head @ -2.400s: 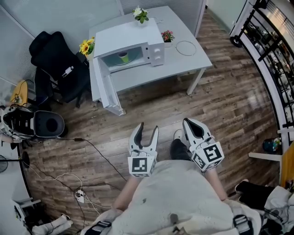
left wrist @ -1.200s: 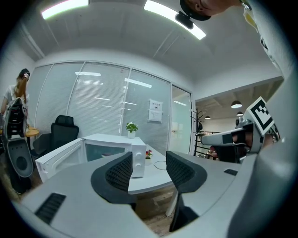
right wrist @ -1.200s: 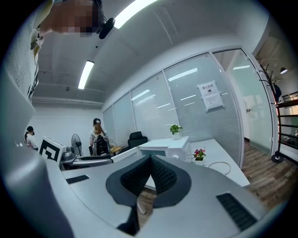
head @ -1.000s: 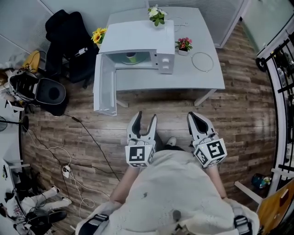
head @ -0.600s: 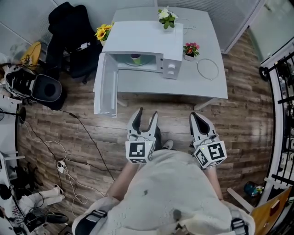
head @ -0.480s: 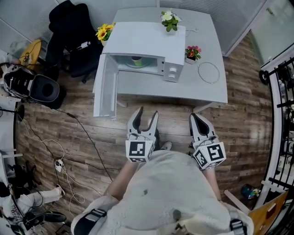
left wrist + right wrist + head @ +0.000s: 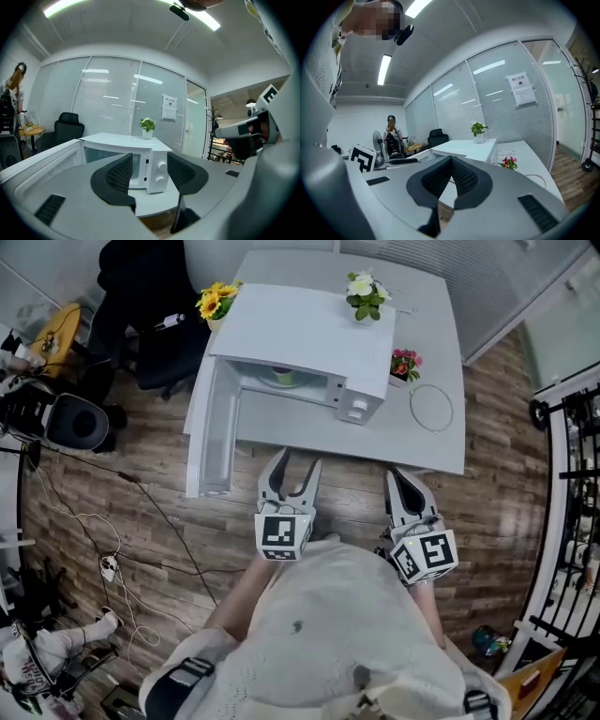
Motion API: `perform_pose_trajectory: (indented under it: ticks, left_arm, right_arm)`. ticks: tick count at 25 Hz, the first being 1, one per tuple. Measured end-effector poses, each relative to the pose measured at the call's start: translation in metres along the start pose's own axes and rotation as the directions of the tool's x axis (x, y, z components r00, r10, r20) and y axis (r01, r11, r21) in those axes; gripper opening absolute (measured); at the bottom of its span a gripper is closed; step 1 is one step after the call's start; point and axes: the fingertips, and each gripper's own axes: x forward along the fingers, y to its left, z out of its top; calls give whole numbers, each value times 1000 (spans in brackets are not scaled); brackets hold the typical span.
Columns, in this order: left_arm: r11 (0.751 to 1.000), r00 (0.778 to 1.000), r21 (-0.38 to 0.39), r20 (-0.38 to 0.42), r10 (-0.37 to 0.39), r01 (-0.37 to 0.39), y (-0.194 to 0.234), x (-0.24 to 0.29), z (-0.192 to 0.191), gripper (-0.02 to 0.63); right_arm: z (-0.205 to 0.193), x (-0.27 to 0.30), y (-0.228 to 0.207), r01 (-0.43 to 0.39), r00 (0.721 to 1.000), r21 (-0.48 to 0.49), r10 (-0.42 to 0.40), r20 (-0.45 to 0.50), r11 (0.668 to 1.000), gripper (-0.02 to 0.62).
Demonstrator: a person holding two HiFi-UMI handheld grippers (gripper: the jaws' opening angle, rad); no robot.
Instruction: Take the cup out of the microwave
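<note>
You are facing the counter [image 7: 319,432], both hands short of it. The microwave [image 7: 300,334] is sitting on it, with its door [image 7: 208,442] hanging wide open to the left. Your left hand-held gripper [image 7: 296,468] is standing wide and empty. Your right hand-held gripper [image 7: 397,482] is pinched together, holding nothing. The cup [image 7: 284,377] is showing only as a greenish glimpse inside the cavity. Judgement: you are best leading with the left, clearing the door edge, going in level and straddling the cup below its rim.
</note>
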Motion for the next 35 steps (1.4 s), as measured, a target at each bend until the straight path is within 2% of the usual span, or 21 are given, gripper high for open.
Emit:
perform_pose_trajectory:
  ticks: [9,20,35]
  left_arm:
    - [1000,1000,11,-22,15,-15,57,54,-3,247]
    - [999,997,46,-76,-4,7,126,99,-33,247]
    - [999,987,-3,-155,44,-45,166,145,-81,247]
  right_arm:
    - [17,63,-6,16,1000,-13,-17,-12,1000,9]
    - [18,143,23,0,1000,-23,0,-20,1000,9]
    - [9,192,23,-44,994,-36,40,-97,998,9]
